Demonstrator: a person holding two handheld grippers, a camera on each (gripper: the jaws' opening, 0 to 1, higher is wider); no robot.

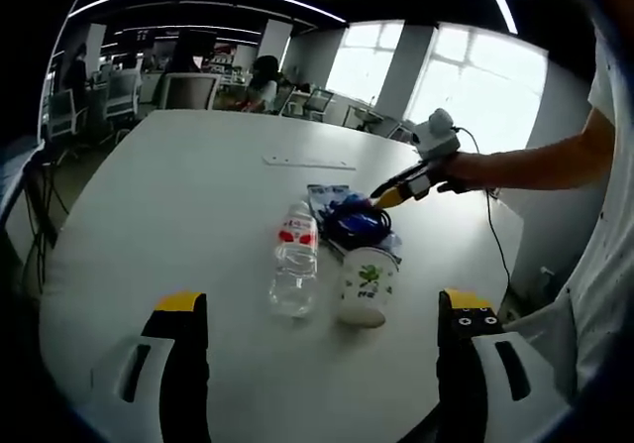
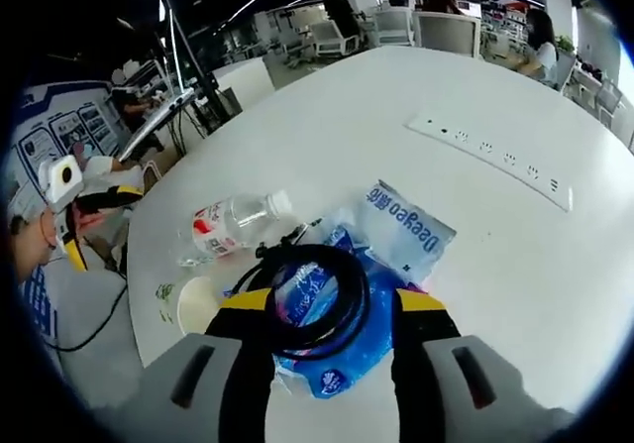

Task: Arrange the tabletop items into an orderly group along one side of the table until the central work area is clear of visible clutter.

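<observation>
A clear water bottle (image 1: 295, 260) with a red label lies on its side on the white table (image 1: 198, 185). A white paper cup (image 1: 368, 284) with a green print stands beside it. Behind them a black cable coil (image 1: 355, 217) rests on a blue tissue packet (image 1: 325, 197). My left gripper (image 1: 319, 301) is open and wide, short of the bottle and cup. My right gripper (image 2: 332, 304) is open, its jaws either side of the cable coil (image 2: 319, 304) on the packet (image 2: 406, 227). The bottle (image 2: 233, 221) and cup (image 2: 194, 306) lie to its left. The right gripper (image 1: 388, 199) enters the left gripper view from the right.
A white power strip (image 2: 490, 151) is set into the table beyond the packet. The left gripper (image 2: 111, 197) shows at the table edge. Office chairs (image 1: 188, 90) and people sit at the far end. A person's arm (image 1: 545, 164) reaches in from the right.
</observation>
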